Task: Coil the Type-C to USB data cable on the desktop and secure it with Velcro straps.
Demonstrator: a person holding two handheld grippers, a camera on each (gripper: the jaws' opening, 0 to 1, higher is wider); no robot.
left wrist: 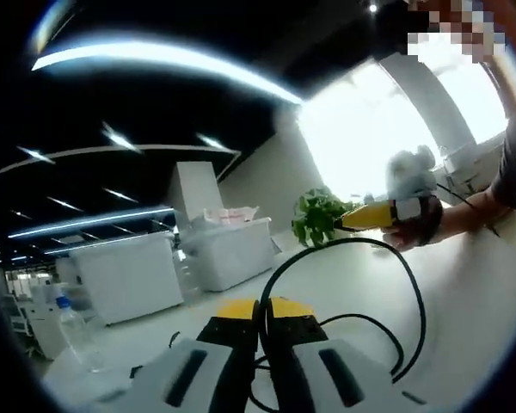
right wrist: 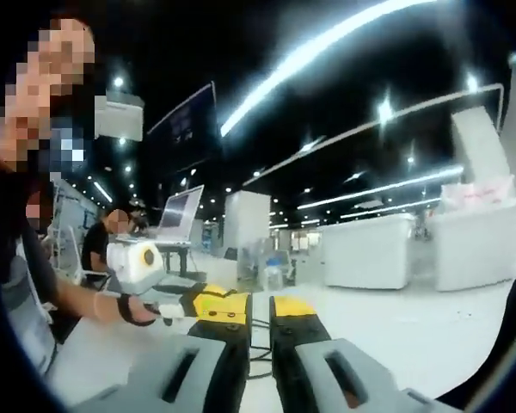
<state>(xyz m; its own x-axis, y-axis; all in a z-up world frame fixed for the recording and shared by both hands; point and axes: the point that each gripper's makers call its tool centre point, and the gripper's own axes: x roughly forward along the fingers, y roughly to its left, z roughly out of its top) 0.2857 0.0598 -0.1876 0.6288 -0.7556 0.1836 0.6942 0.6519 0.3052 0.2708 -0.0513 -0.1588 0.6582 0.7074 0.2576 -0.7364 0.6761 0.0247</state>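
- Your left gripper (left wrist: 259, 323) was clenched on the black cable (left wrist: 353, 249), which ran up between its nearly closed yellow-tipped jaws.
- From that grip the cable rose, arched over toward the right and dropped back to the white desktop (left wrist: 464, 310), where more slack lay looped; so the loop opened away from your left jaws, its long run heading toward your other hand.
- Your right gripper (right wrist: 259, 311) had its jaws close together; I could not tell whether anything sat between them, though dark cable showed just beyond the tips.
- The left gripper was clearly the nearer to the cable.
- No brand, label or legible writing appeared; no Velcro strap was identifiable.
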